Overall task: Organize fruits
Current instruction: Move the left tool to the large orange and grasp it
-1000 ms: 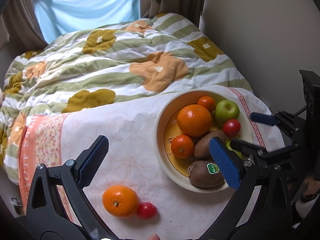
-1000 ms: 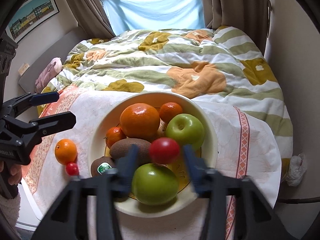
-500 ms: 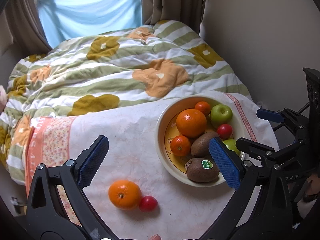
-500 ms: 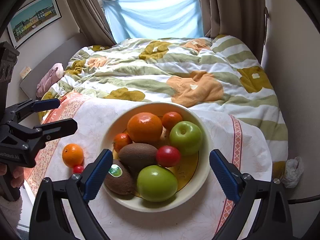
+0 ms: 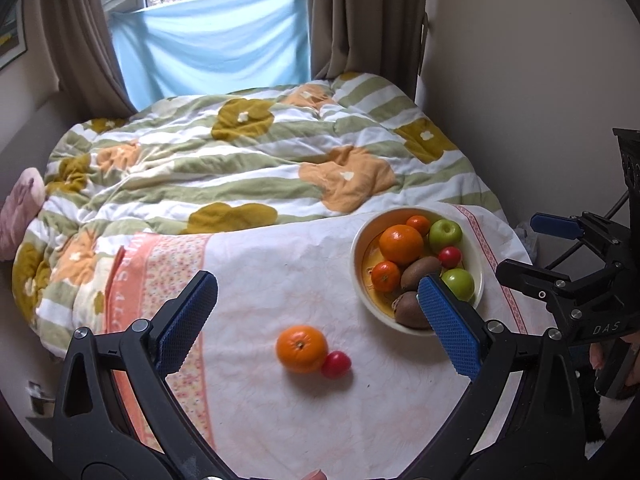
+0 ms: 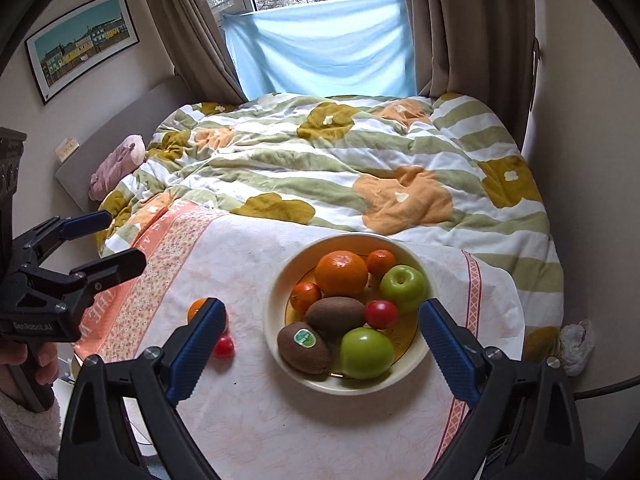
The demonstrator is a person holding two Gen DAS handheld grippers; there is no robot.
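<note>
Left gripper (image 5: 318,312): jaws wide, empty.
Right gripper (image 6: 322,344): jaws wide, empty.
Cream ceramic bowl (image 6: 276,308): fruit-filled, near surface's right edge.
Loose orange (image 5: 301,348): touching small red fruit (image 5: 336,365), mid-surface, left of bowl.

Right wrist view: loose orange (image 6: 197,307) mostly hidden behind right gripper's left finger (image 6: 196,354); small red fruit (image 6: 223,346) beside it half covered too. Left wrist view: front kiwi (image 5: 410,312) in bowl (image 5: 357,276) partly blocked by left gripper's right finger (image 5: 448,326). Kiwi sticker (image 6: 305,337) print too small to read. Framed picture (image 5: 10,42) cut by frame edge.
</note>
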